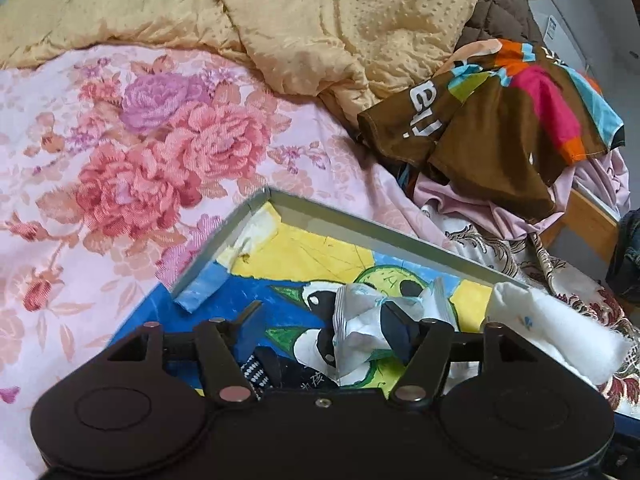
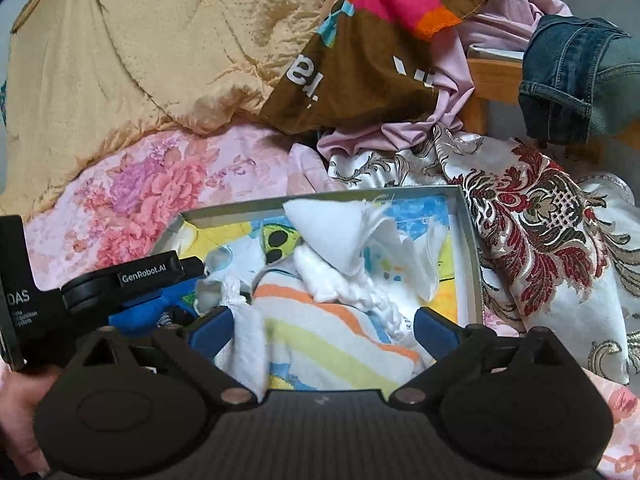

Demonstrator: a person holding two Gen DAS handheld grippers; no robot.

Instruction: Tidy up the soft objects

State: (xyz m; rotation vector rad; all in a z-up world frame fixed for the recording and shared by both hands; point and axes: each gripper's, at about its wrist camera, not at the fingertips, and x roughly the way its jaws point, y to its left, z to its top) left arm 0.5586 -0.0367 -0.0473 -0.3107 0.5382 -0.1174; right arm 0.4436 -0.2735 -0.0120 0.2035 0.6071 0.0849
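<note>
Cloths lay bunched inside the shallow metal-rimmed tray [image 2: 468, 240] on the bed: a striped towel [image 2: 340, 344] at the near edge, white padded pieces [image 2: 344, 240] heaped over it toward the far right corner. Right gripper [image 2: 324, 328] hung over the near edge with its blue fingers [image 2: 212, 330] spread wide on either side of the striped towel; whether the pads touched cloth could not be told. Spread like that, it was probably about to gather or press the pile. Left gripper [image 1: 324, 330], seen in its own view, sat low over the tray's painted floor, tongs apart, a crumpled white printed wrapper or cloth [image 1: 360, 320] draped against the right finger [image 1: 394, 326] but not clamped. Another white pad [image 1: 560, 336] rested on the tray's right rim. Tray [image 1: 256, 208] likely served as the collecting bin, since loose items sat in it. Beyond the far edge: floral sheet [image 1: 140, 152], yellow quilt [image 1: 320, 20], a brown multicoloured garment [image 2: 380, 52], damask fabric [image 2: 540, 216], and jeans [image 2: 572, 72], all unsorted.
</note>
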